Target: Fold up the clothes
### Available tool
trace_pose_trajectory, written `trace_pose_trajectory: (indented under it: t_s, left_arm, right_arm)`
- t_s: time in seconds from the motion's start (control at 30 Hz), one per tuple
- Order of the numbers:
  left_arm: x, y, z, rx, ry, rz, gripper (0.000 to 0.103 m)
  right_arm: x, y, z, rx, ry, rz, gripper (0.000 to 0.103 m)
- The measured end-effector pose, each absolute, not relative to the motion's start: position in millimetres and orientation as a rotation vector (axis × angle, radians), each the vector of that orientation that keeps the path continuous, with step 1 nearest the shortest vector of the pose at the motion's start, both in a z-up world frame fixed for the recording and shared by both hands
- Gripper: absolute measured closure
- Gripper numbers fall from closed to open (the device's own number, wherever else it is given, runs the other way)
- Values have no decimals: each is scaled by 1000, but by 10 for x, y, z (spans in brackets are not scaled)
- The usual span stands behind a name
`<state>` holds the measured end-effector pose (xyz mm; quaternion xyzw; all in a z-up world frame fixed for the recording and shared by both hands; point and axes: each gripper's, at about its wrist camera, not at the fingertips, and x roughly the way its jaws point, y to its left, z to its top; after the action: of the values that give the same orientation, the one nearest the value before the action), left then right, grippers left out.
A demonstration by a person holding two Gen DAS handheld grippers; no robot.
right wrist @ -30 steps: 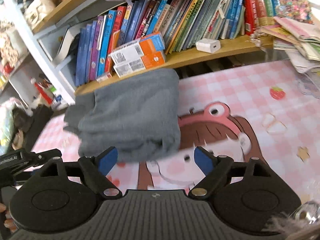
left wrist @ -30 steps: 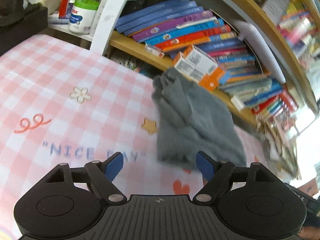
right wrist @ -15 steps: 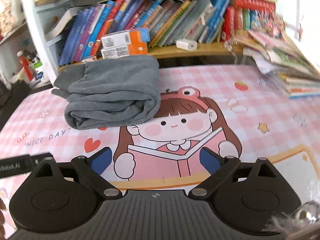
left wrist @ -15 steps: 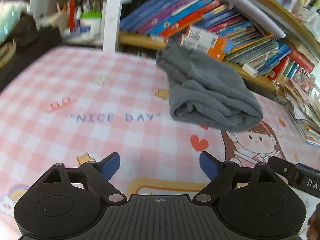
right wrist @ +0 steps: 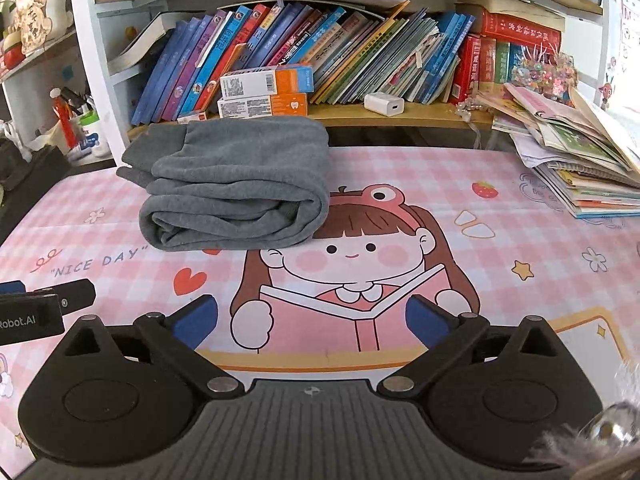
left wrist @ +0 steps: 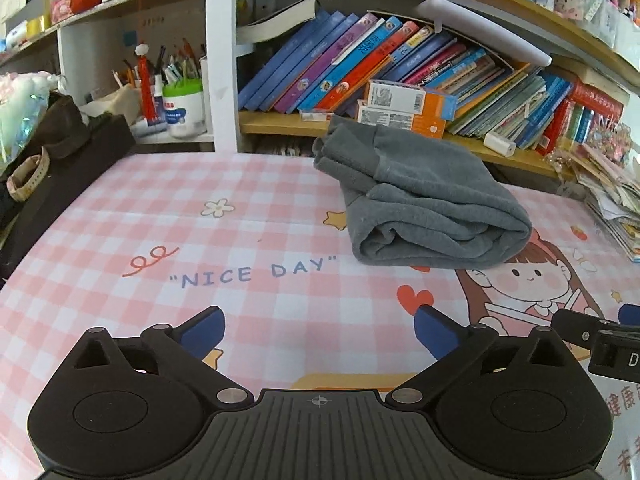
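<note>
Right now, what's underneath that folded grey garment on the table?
The folded grey garment lies on the pink checked mat, its right edge overlapping the cartoon girl's hair. Whatever print lies beneath the rest is covered. Both grippers hang open, clear of it.

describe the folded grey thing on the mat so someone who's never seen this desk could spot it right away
Start at the pink checked desk mat in front of the wooden bookshelf. Towards its back edge, just left of the cartoon girl's head and below two stacked orange-and-white boxes, lies the folded grey garment. It is the only soft, plain grey item among bright books and print.
</note>
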<state>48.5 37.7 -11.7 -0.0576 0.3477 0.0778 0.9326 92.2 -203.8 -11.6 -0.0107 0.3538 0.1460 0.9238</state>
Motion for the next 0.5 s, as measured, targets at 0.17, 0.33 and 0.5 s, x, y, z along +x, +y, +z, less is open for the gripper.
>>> trace_pose_trajectory:
  t_s: [0.17, 0.33, 0.5]
  left_arm:
    - [479, 357, -95, -111, 704, 153, 1]
    - [463, 343, -94, -93, 702, 155, 0]
    - [450, 343, -82, -96, 693, 151, 0]
  right_arm:
    - [914, -2054, -111, -25, 721, 295, 2]
    - [898, -2054, -109, -32, 717, 295, 1]
    - [900, -2050, -110, -37, 719, 296, 1]
